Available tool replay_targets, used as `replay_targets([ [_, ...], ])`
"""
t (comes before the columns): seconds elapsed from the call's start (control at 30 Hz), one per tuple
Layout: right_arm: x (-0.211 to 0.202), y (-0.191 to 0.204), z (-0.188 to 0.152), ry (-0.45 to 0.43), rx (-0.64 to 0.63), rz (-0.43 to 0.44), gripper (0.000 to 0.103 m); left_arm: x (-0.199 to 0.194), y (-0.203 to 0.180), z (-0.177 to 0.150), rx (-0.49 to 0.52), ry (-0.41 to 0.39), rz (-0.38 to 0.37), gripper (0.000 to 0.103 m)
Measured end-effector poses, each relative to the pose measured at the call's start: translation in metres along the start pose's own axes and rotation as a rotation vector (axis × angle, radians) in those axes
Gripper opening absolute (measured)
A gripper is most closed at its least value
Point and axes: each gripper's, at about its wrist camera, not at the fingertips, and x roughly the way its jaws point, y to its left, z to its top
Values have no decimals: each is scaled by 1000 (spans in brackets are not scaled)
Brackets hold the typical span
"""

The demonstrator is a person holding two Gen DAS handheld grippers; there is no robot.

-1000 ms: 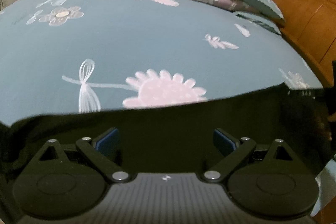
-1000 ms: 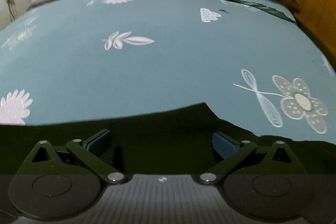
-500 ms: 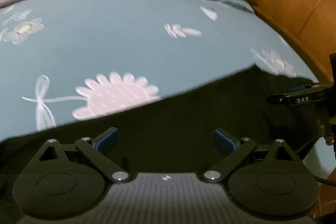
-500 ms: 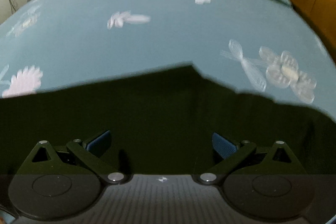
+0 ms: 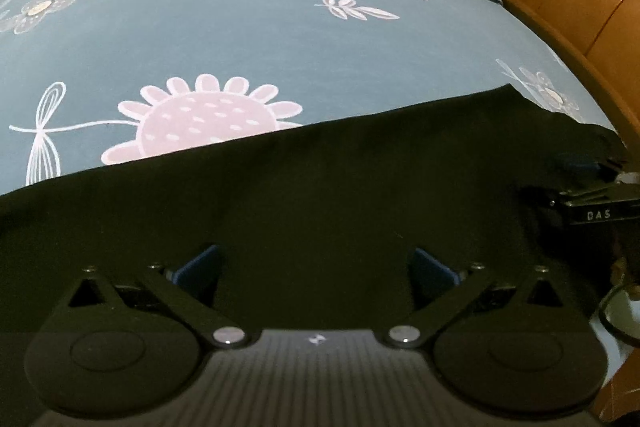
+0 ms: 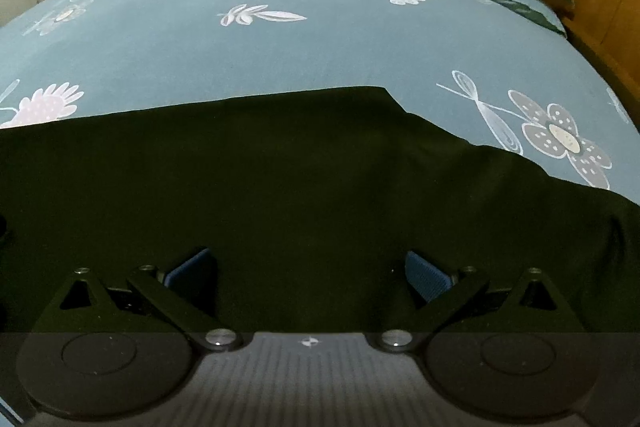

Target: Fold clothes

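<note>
Both grippers stand wide open with nothing between their blue pads. The left gripper (image 5: 316, 269) hangs low over a dark garment (image 5: 320, 195), which spreads directly beneath and ahead of it; so does the right gripper (image 6: 308, 267). The cloth's long axis runs crosswise to both tools. Its far edge lies straight ahead of each, ending in a corner (image 6: 380, 89) just right of the right gripper's centre line, so that gripper is nearer. Beyond lies the flowered bedsheet (image 6: 280, 47).
</note>
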Motion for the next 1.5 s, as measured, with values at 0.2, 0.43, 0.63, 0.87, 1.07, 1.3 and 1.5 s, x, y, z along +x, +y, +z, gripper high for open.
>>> replay_targets([
  [0.2, -12, -4, -3, -28, -29, 37, 103, -1, -8, 0, 38, 3, 49, 102],
  [0.43, -52, 1, -36, -87, -171, 176, 103, -38, -27, -22, 178, -43, -34, 102],
  [0.63, -49, 5, -63, -78, -188, 186, 103, -34, -35, -54, 179, 26, -63, 102],
  [0.87, -74, -14, -70, -96, -195, 177, 103, -46, -43, -58, 187, 19, -31, 102],
  [1.07, -71, -38, -71, -84, -116, 119, 103, -33, -65, -47, 221, 9, -96, 102],
  [1.3, -78, -55, -88, -59, -56, 123, 103, -31, -70, -57, 198, 67, -105, 102],
  [1.5, -84, -86, -75, -135, 50, 25, 103, -31, -67, -43, 154, 38, -100, 102],
])
